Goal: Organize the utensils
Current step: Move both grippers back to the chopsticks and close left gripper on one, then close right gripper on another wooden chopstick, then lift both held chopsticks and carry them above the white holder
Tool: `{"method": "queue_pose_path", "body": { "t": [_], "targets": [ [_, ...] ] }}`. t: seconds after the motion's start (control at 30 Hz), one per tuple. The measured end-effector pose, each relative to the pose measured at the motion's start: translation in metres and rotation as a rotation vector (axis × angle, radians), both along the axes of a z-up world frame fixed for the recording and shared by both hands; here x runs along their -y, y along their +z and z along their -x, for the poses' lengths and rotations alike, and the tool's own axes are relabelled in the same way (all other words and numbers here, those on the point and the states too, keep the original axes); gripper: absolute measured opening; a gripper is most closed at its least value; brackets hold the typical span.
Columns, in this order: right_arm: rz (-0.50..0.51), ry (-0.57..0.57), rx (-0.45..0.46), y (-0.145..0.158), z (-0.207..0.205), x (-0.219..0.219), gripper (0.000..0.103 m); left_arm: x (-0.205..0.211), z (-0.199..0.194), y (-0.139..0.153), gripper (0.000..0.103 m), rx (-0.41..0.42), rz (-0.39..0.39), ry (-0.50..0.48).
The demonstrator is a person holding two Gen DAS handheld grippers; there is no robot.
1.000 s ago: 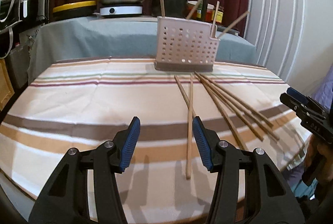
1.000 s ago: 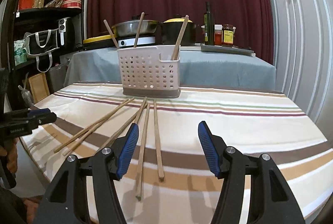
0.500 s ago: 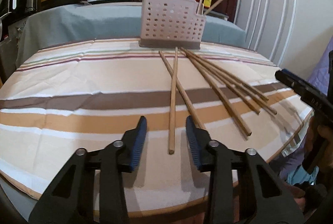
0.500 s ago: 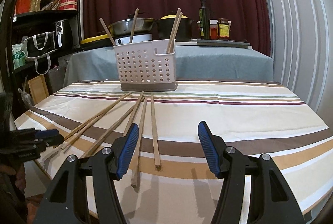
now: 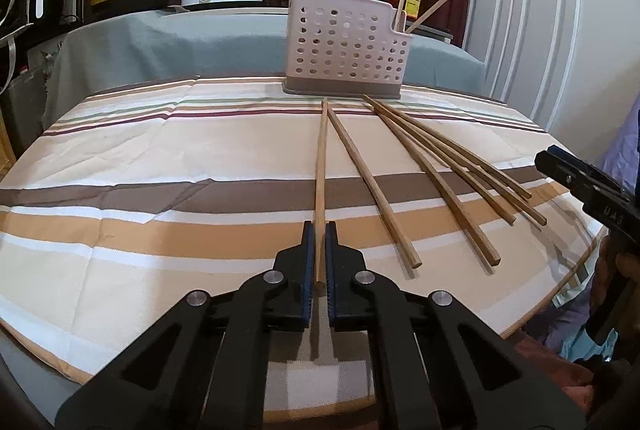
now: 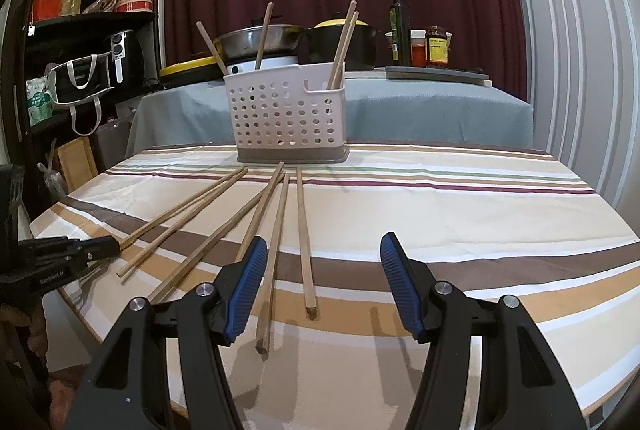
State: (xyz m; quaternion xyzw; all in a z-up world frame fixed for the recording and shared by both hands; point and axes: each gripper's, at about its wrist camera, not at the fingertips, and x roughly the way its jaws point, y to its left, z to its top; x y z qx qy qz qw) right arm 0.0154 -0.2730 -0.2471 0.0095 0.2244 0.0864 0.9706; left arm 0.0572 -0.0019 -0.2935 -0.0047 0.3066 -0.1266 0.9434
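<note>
As pinched, left gripper (image 5: 319, 250) on chopstick (image 5: 321, 166).

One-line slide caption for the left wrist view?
Left gripper shut on a chopstick lying on the striped tablecloth, white utensil caddy beyond.
</note>
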Motion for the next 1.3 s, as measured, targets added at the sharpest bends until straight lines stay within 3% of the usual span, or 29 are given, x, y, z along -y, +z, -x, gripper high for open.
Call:
{"method": "queue_pose_path", "body": {
  "t": [0.4, 0.67, 0.97, 1.3],
  "targets": [
    [0.019, 0.037, -0.077, -0.018, -0.01, -0.008, 0.033, -0.004, -0.004, 0.002, 0.006, 0.004, 0.002, 0.017],
    [0.03, 0.046, -0.109, -0.024, -0.013, -0.01, 0.009, -0.004, -0.004, 0.001, 0.006, -0.001, 0.0, 0.01],
    [0.038, 0.045, -0.094, -0.018, -0.009, -0.009, 0.007, -0.001, -0.003, 0.003, 0.006, 0.014, -0.003, 0.01],
    [0.054, 0.027, 0.004, 0.026, 0.004, -0.01, 0.007, -0.001, 0.01, 0.04, 0.006, 0.155, -0.027, 0.028]
  ]
}}
